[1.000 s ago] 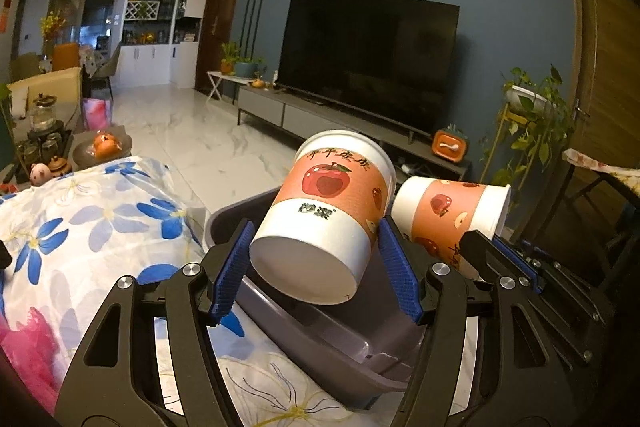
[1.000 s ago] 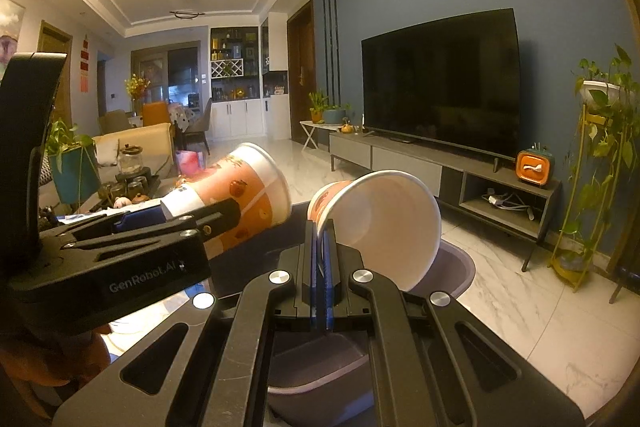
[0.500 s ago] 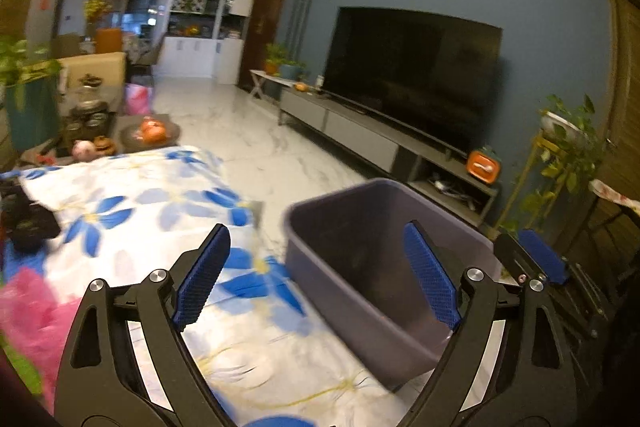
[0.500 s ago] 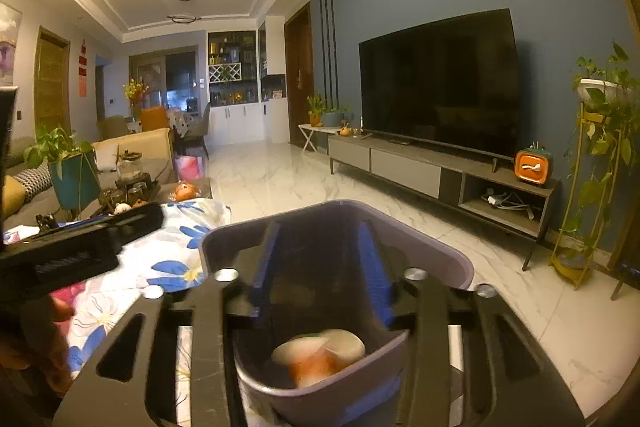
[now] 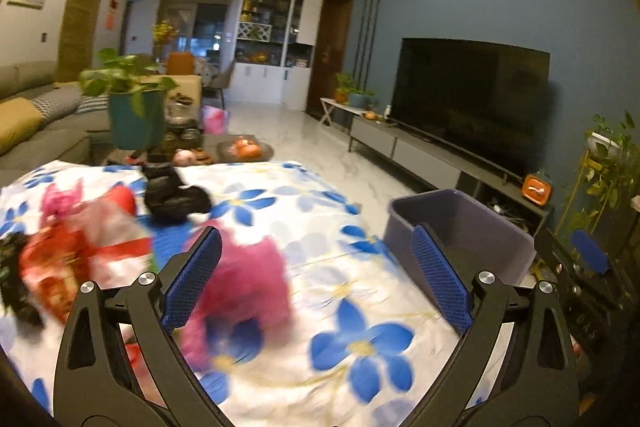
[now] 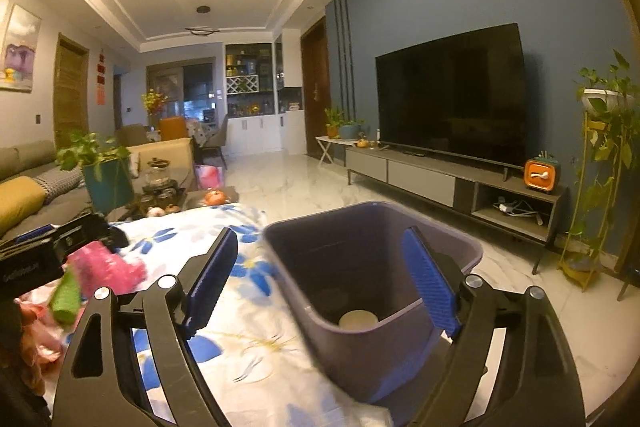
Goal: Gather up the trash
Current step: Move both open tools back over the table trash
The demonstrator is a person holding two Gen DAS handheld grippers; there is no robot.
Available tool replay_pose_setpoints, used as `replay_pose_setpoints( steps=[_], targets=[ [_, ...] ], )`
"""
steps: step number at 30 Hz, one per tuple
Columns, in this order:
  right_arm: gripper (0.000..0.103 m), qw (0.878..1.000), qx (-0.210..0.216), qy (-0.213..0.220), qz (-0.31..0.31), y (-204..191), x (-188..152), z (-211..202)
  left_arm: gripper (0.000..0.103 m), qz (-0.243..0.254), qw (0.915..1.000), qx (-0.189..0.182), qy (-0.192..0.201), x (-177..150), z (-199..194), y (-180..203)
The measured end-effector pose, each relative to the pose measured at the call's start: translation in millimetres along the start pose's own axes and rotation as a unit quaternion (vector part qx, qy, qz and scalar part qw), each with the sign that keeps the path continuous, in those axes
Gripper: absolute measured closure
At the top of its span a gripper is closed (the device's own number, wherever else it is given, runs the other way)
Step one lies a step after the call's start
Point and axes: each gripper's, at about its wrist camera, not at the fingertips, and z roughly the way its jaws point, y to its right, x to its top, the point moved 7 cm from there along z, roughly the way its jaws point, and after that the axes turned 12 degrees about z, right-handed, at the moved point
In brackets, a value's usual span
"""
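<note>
A dark purple bin (image 6: 360, 259) stands at the table's right edge, with a paper cup (image 6: 358, 319) lying inside it; the bin also shows in the left wrist view (image 5: 460, 231). My right gripper (image 6: 320, 285) is open and empty just above the bin's near rim. My left gripper (image 5: 316, 279) is open and empty above the floral tablecloth (image 5: 340, 307). A crumpled pink wrapper (image 5: 244, 287) lies between its fingers' line of sight. A red and white wrapper (image 5: 80, 251) and black trash (image 5: 176, 199) lie further left.
A pink and green wrapper (image 6: 100, 271) lies at the left in the right wrist view, beside the left gripper's body (image 6: 48, 251). A potted plant (image 5: 132, 107), jars and a fruit dish (image 5: 244, 149) stand beyond the table. A TV unit (image 6: 452, 175) lines the right wall.
Both grippers opened and dropped their paper cups into the bin. The left gripper then swung left over the tablecloth toward the wrappers. The right gripper stayed over the bin.
</note>
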Motion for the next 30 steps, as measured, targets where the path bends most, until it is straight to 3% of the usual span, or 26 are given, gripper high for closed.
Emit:
replay_pose_setpoints(
  steps=[12, 18, 25, 30],
  targets=[
    [0.02, 0.997, 0.077, -0.032, 0.0, -55, -28, -30, 0.009, -0.014, 0.9933, 0.115, 0.003, -54, -82, -77],
    [0.02, 0.993, 0.105, -0.049, 0.003, -83, -45, -39, 0.009, -0.026, 0.9886, 0.148, 0.005, -81, -111, -104],
    [0.02, 0.99, 0.124, -0.064, -0.008, -105, -60, -44, 0.009, -0.035, 0.9881, 0.149, -0.011, -99, -106, -110],
    [0.02, 0.989, 0.131, -0.071, -0.017, -114, -67, -44, 0.01, -0.041, 0.9908, 0.125, -0.031, -110, -86, -105]
  ],
)
